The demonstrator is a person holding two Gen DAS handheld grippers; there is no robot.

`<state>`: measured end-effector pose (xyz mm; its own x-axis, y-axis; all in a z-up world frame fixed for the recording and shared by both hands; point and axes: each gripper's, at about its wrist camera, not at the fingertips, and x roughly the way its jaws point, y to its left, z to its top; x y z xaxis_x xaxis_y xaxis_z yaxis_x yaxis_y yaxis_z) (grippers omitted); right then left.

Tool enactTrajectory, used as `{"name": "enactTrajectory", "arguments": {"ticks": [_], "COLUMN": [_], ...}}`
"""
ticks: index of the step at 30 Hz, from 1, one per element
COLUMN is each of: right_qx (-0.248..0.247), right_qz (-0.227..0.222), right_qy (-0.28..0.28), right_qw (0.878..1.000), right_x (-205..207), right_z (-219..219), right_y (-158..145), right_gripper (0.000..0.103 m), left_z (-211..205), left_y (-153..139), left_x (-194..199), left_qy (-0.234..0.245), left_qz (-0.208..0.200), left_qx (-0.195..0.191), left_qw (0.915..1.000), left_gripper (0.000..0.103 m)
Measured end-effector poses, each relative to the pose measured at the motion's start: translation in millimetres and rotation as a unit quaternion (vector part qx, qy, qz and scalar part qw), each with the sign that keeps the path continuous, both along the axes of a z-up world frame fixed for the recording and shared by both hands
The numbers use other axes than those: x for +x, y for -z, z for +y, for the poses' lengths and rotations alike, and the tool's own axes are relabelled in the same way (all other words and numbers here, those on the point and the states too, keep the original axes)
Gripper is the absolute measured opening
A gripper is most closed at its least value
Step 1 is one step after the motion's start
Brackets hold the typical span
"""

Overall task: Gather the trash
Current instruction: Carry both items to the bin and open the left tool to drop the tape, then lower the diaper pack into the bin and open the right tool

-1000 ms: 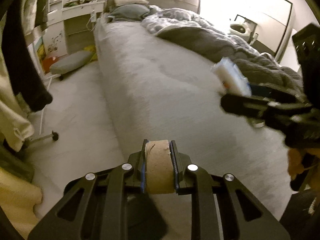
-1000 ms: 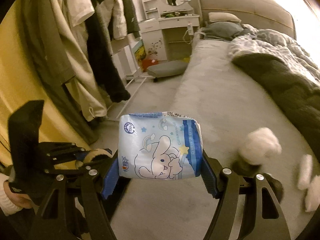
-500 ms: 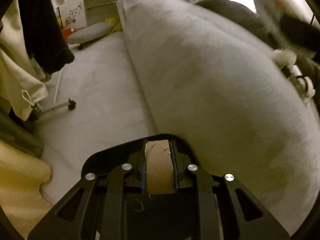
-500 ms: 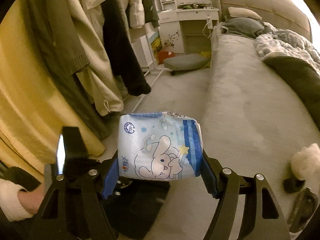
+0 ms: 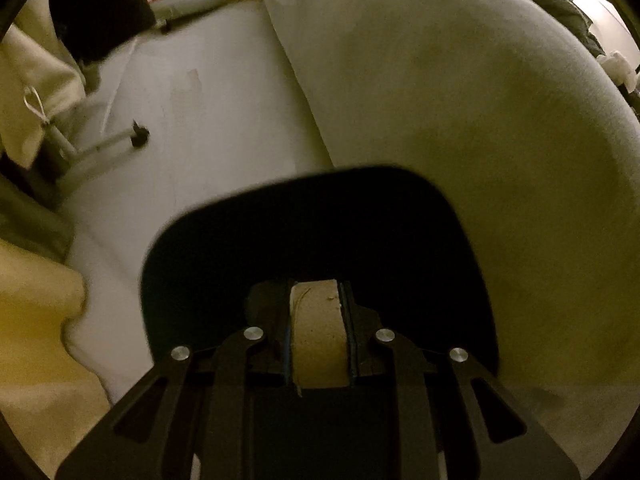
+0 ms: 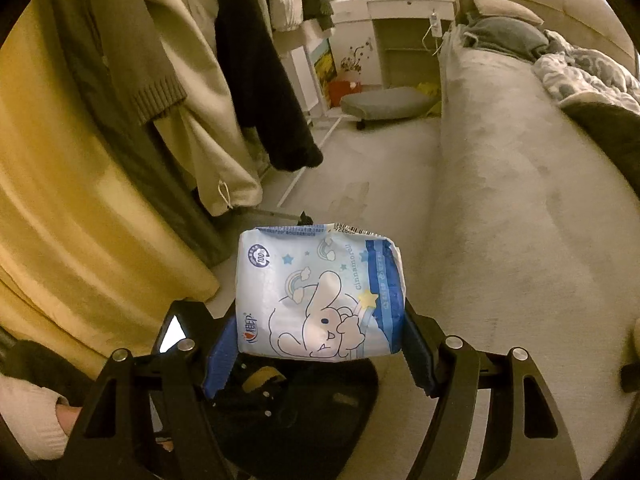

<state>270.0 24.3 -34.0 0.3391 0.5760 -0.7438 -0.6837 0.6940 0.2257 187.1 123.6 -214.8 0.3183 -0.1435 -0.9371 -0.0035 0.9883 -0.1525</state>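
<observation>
Over the dark round bin mouth [image 5: 320,232] on the pale floor [image 5: 208,112] beside the grey bed [image 5: 460,120], the left gripper [image 5: 318,340] now points steeply down, pinching a brown cardboard tape-roll core [image 5: 318,344] between its pads. A second ago it looked level along the bed with no bin in sight; the bin crept in half a second ago and now fills the near centre. I'd judge the core is lined up for a drop, not yet let go.

The right gripper [image 6: 316,344] holds a blue-and-white tissue pack with a cartoon rabbit [image 6: 320,296], jaws wide, clamped on its sides. It has swung left: the white wads on the bed are gone from view, the hanging coats [image 6: 208,80] are larger, and the bin [image 6: 320,408] sits just under the pack.
</observation>
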Motion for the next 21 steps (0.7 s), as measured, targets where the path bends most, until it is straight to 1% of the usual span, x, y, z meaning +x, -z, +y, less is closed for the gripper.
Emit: {"name": "enactTrajectory", "arguments": {"ticks": [5,8,10,11,12,13,15,18,21], "right_qx": [-0.008,-0.019,-0.031,-0.036,-0.039,-0.044,-0.052,-0.059,-0.062], "right_qz": [0.020,0.032,0.040,0.043,0.045,0.048,0.053,0.061,0.073], "right_qy": [0.001,-0.001,-0.005,-0.006,-0.008,-0.009,-0.010,-0.009,-0.005], "right_qw": [1.000,0.999,0.999,0.998,0.998,0.998,0.997,0.996,0.995], "right_x": [2,1,0,-1,-1,-1,-1,0,1], "right_z": [10,18,25,28,30,32,37,44,49], "right_y": [12,21,29,33,35,38,45,54,64], "right_gripper": [0.072,0.072,0.072,0.072,0.072,0.072,0.072,0.072,0.072], "left_z": [3,4,6,8,10,12,16,22,29], "left_y": [20,27,25,22,17,13,1,-16,-33], "left_x": [-10,-19,-25,-26,-28,-26,-30,-36,-40], "left_qy": [0.001,0.005,0.005,0.003,0.002,0.001,-0.002,-0.009,-0.011], "left_qz": [0.040,0.051,0.050,0.046,0.039,0.034,0.018,-0.002,-0.022], "left_qx": [-0.006,-0.005,-0.007,-0.007,-0.006,-0.007,-0.012,-0.016,-0.008], "left_qw": [0.9992,0.9987,0.9987,0.9989,0.9992,0.9994,0.9998,0.9998,0.9997], "left_gripper": [0.022,0.024,0.034,0.042,0.046,0.047,0.056,0.062,0.069]}}
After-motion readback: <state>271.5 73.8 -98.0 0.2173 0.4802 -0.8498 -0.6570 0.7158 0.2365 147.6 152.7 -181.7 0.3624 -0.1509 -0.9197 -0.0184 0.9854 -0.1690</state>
